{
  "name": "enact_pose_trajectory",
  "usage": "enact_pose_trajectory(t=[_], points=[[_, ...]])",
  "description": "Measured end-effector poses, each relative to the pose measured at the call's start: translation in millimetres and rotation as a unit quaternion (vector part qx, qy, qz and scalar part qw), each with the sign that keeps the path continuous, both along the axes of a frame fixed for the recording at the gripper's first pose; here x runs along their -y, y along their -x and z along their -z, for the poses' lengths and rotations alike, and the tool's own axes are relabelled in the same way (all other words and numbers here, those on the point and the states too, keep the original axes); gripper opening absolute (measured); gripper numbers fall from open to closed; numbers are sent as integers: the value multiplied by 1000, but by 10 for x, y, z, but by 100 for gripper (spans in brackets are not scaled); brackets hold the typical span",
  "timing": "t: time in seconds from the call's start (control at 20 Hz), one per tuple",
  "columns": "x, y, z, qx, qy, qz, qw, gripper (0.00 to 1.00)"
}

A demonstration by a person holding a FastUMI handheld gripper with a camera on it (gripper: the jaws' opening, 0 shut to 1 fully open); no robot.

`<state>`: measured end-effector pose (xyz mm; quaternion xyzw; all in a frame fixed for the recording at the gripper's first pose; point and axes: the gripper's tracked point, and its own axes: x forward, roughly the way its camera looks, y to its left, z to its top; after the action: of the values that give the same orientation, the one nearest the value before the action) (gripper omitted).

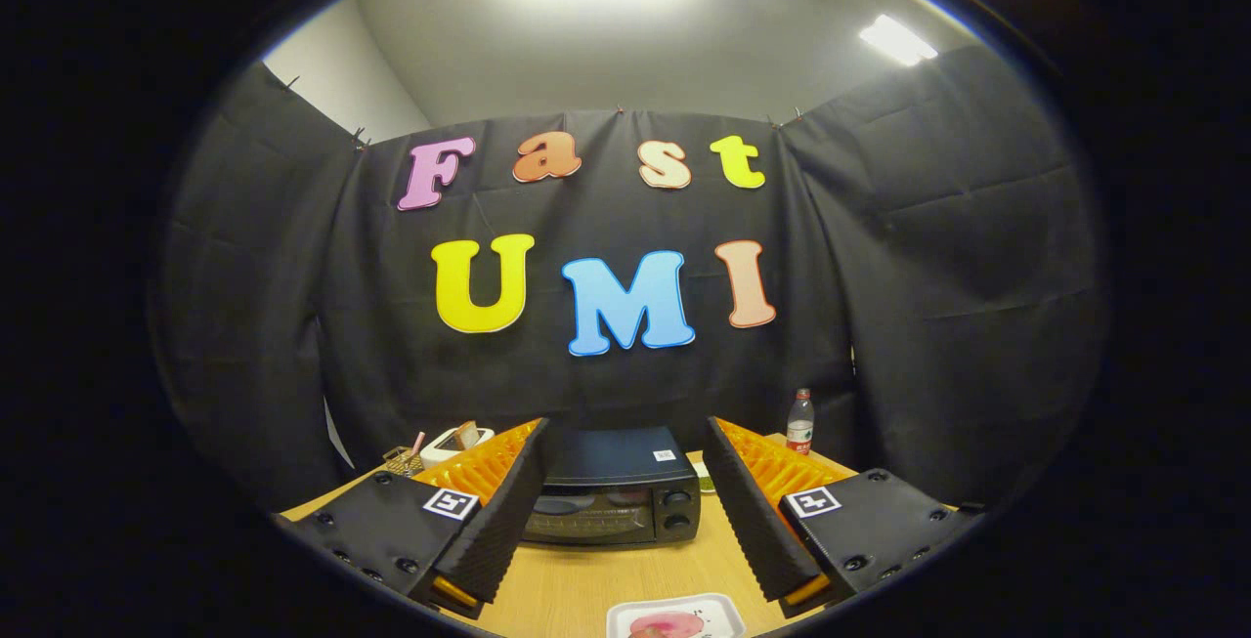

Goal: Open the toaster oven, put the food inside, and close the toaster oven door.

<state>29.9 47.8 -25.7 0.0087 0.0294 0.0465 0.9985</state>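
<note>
**Holding our gripper spread wide before the shut toaster oven**

Starting at the far left of the wooden table (pixel 586 584), we see a small wicker basket (pixel 400 460) by the booth's black cloth wall, and next to it a white holder (pixel 452 441) with a pink stick and something brown standing in it. Our gripper (pixel 624 506) comes next, held level and pointed straight ahead, tipped neither way that we can tell. Its two black fingers (pixel 508 511) are released, standing far apart with nothing between them but bare table and the oven beyond; their orange ribbed backs face outward.

Framed in the gap between the fingers, beyond their tips, sits the black toaster oven (pixel 614 487), door closed, glass front toward us, two knobs stacked on its right side. Nearer to us than the oven, just below the fingers and slightly right of the gap's middle, lies a white tray (pixel 718 607) carrying pink food (pixel 667 626), partly cut off.

Past the right finger, a clear water bottle (pixel 800 421) with a red cap stands upright near the cloth wall.
</note>
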Motion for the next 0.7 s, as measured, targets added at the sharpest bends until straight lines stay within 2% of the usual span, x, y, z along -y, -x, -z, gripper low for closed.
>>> enact_pose_trajectory(t=[0.35,0.7], points=[[-410,-508,381,-29,-1,-31,999,98],[-719,-1027,877,-70,6,-46,996,98]])
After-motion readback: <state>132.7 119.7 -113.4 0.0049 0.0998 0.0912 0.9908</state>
